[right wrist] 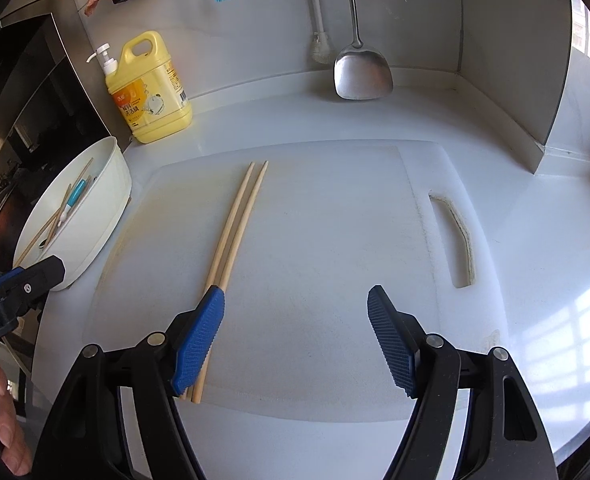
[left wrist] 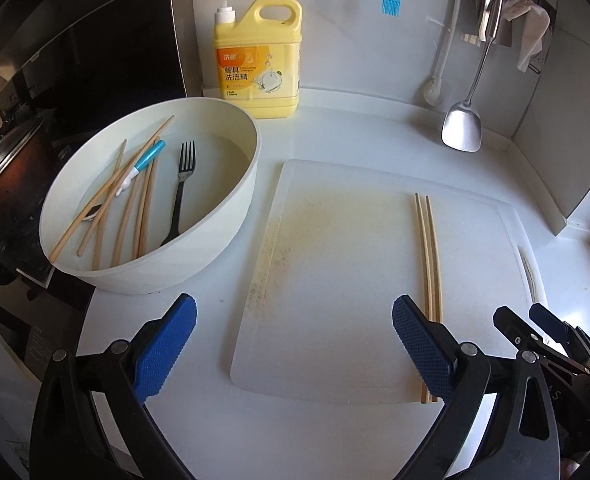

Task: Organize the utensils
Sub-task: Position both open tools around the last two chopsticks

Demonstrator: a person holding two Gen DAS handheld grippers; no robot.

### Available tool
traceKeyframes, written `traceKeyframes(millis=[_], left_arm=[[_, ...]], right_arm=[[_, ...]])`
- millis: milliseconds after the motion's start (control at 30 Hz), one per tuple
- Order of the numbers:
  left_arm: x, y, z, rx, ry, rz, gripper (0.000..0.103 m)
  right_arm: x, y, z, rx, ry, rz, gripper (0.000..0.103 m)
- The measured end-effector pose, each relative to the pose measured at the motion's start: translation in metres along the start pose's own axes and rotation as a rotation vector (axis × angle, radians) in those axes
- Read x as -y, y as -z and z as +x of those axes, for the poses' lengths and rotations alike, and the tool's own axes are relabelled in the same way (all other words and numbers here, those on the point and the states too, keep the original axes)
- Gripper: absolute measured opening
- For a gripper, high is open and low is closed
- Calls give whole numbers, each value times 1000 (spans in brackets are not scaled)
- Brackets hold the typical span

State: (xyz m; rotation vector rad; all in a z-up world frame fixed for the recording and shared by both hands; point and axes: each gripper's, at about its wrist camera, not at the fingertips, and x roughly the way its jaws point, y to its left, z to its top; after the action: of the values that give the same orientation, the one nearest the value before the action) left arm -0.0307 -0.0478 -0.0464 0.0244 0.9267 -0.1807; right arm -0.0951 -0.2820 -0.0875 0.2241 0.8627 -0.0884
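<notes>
A: Sorted so far?
B: Just one chopstick pair (right wrist: 235,236), laid side by side on the board (right wrist: 335,240), tips toward the wall. Nothing else set out.

A: And left to do?
B: Most of it, by the look. Still in the bowl (left wrist: 231,216): several loose chopsticks (left wrist: 135,208), a black fork (left wrist: 181,188), a blue-handled piece (left wrist: 147,158), and what may be a spoon underneath, mostly hidden. Bowl standing on the desk (left wrist: 335,128) just left of the board.

A: Left tool?
B: Left tool (left wrist: 295,344) gaping wide, empty, nothing between the pads. Angled down over the near edge of the board, bowl ahead to its left, pair passing behind its right finger (left wrist: 419,344).

A: Right tool?
B: Right tool (right wrist: 295,340) also spread wide, holding nothing. Tilted down over the board's near half. Left pad (right wrist: 201,344) overlapping the thick ends of the pair in view; touching or hovering above, can't tell. Handle slot (right wrist: 455,236) off to its right.

A: Both close together?
B: Side by side, near each other. Part of a hand (right wrist: 7,424) visible at the lower left edge of the right view.
</notes>
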Motion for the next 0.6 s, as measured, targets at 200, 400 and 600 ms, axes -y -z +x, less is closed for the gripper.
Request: traceKeyframes(millis=[200,400,600], left_arm=[[3,9,20,41,-8,17,97],[1,16,30,94,-3,21,97],[-2,16,33,97,4,17,97]], right_arm=[[-8,2,23,11,-1,17,71],[-16,5,37,48,27,1,71],[-25,3,44,55,39,-18,71]])
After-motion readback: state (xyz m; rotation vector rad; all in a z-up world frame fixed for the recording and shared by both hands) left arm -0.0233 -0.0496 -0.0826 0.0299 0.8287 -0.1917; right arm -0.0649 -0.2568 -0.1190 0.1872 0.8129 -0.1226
